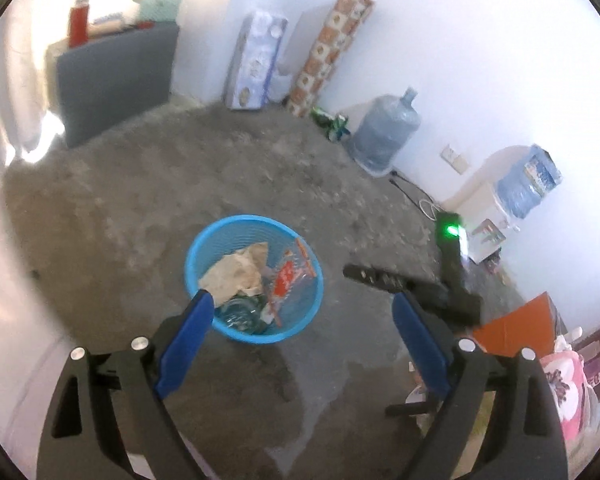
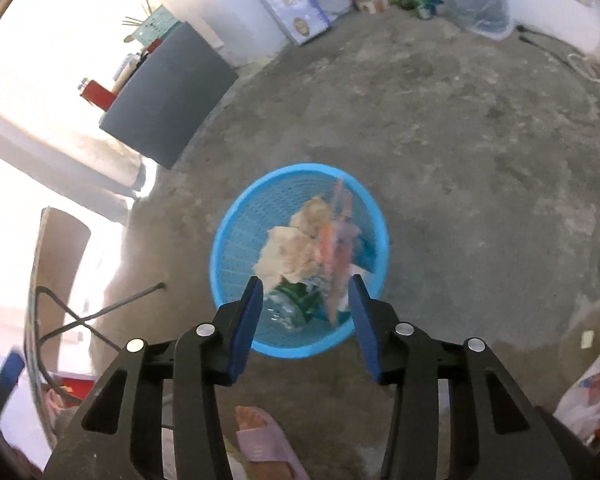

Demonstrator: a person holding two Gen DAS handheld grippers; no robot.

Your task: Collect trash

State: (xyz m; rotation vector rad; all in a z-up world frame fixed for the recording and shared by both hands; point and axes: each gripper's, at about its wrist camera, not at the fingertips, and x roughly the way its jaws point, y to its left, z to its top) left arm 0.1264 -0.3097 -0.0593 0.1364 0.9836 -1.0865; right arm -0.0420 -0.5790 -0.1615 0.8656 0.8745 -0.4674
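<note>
A round blue plastic mesh basket (image 1: 254, 280) is seen standing on the bare grey concrete floor (image 1: 148, 200), and the trash is already inside it: a crumpled beige paper wad (image 1: 236, 272), a red-and-white snack wrapper (image 1: 290, 280) leaning against the far wall, and a clear plastic bottle with a green label (image 1: 246, 314) at the bottom. The left gripper (image 1: 303, 308) is held above the near rim, its blue-padded fingers (image 1: 186, 344) spread wide with nothing between them. The right gripper (image 2: 306, 292) is poised directly over the basket (image 2: 236, 248), jaws parted widely and nothing gripped; the wrapper (image 2: 338, 248) is seen blurred just beyond its pads. A foot in a pink slide sandal (image 2: 262, 444) is planted on the floor beneath the right gripper. A large water jug (image 1: 384, 132) is set against the white wall.
</note>
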